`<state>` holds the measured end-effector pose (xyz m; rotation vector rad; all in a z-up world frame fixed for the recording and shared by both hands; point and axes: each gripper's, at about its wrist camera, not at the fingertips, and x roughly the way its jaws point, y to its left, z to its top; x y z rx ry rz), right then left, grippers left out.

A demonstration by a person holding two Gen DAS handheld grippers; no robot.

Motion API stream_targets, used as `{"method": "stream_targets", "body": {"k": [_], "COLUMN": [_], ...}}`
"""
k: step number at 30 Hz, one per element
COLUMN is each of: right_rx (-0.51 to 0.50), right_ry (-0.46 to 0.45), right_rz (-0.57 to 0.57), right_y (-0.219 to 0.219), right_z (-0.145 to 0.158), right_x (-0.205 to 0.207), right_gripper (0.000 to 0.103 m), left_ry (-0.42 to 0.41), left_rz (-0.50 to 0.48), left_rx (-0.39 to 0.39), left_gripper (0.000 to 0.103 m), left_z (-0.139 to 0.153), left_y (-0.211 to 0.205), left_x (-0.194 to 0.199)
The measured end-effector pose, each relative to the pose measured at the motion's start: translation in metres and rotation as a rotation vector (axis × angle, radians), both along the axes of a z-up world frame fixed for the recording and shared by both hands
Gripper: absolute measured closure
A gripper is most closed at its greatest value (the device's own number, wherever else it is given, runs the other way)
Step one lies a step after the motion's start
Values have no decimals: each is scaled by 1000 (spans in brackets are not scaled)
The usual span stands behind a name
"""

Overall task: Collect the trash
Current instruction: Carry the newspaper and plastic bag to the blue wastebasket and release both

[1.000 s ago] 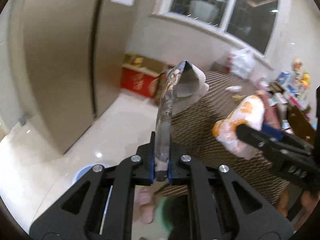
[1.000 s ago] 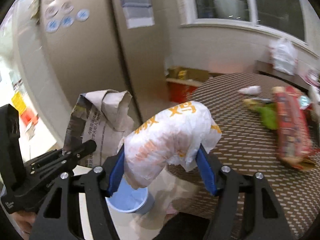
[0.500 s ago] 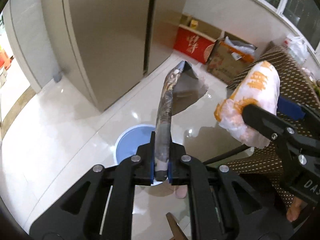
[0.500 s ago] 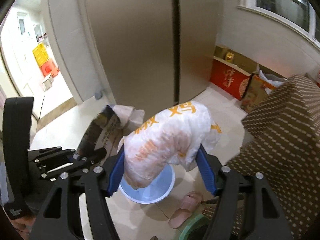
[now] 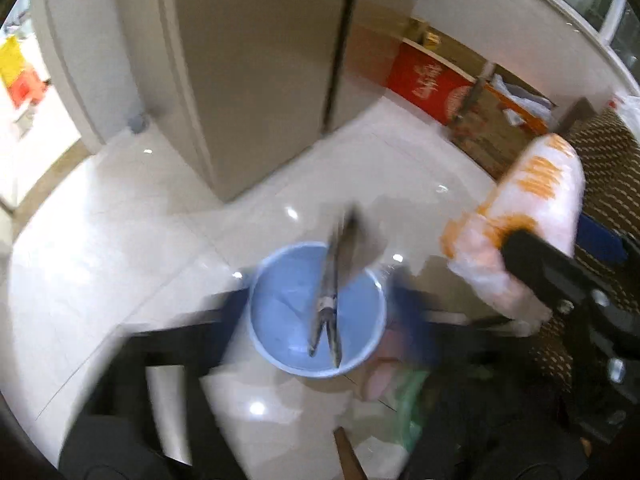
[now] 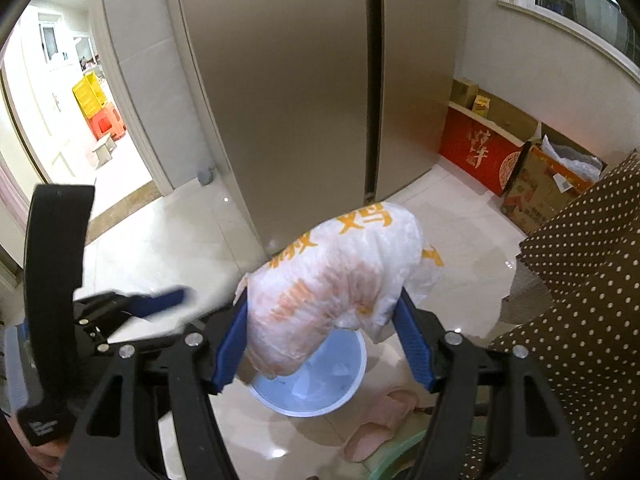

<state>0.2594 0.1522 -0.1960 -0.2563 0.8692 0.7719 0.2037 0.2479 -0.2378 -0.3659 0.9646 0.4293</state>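
The left gripper (image 5: 320, 312), jaws just opened, stands spread around flat crinkled paper (image 5: 334, 280) above a round blue bin (image 5: 280, 320). The right gripper (image 6: 320, 344) pinches a puffy white-and-orange plastic bag (image 6: 336, 280) at centre frame, glossy tile (image 6: 180, 248) beyond.

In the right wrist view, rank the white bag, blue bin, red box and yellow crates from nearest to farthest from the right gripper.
1. White bag: clamped in the right gripper.
2. Blue bin: on the floor just below.
3. Red box: right, by the wall.
4. Yellow crates: left, through the doorway.

Grey wrapper (image 5: 336, 276), blurred, apparently over blue bin (image 5: 280, 344); bulging white-orange bag (image 6: 340, 280) above.
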Motion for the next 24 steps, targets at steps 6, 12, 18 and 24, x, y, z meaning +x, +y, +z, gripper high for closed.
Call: {"method": "stream_targets", "body": {"k": [6,12,18,24], "right_rx": [-7,-7,8,28], "right_ry": [2,1,-9,-47], "right_rz": [-6,5,19,20], "right_y": [2,9,18,27], "right_z": [-3,-3,1,15], "right_x": [3,1,0,-1], "right_gripper": [35,34,31,18], "left_ry": [2,-10,-35,-63], "left_rz": [35,81,107,137], "left_rx": [-16,-35,-17,-22], "left_gripper": [23,23,23,23], "left_z": [-2,2,16,27], "left_y": [15,24,26,32], "left_x": [-11,-24,-35,-39]}}
